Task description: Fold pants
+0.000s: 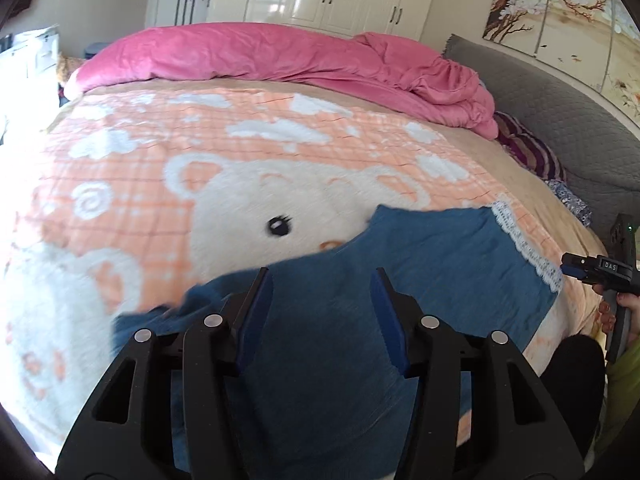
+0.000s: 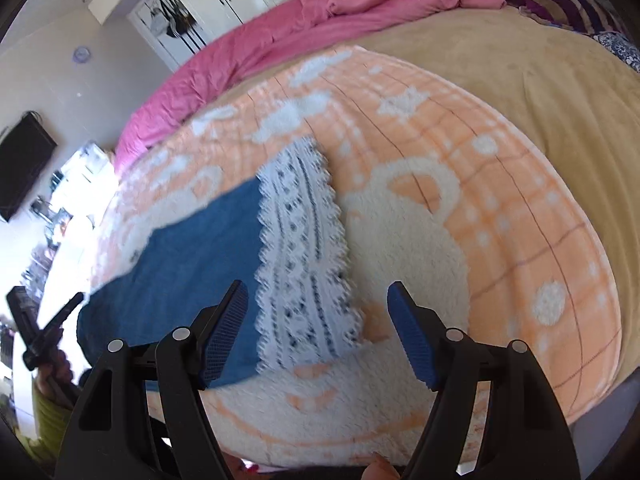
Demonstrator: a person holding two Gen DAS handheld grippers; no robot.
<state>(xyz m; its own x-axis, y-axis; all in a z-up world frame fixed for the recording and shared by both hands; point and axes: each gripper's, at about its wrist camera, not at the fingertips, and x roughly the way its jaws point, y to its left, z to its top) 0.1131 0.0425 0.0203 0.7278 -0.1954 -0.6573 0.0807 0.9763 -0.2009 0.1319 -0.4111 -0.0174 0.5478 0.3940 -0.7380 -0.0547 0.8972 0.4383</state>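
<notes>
Both of your grippers stand clear of the pants (image 1: 400, 280), which suggests a fold has been laid and released. Your left gripper (image 1: 322, 312) hangs over the blue cloth with jaws partly spread and nothing pinched between them. Your right gripper (image 2: 318, 332) is spread wide above the lace hem (image 2: 304, 248), also empty. The pants lie flat on the bear blanket (image 1: 224, 184), near the bed's front edge, well apart from the pink duvet (image 1: 280, 56). The blue fabric looks doubled, reasonably smooth, with the white lace band lying square at one end. The far left edge appears slightly rumpled; blur prevents certainty.
</notes>
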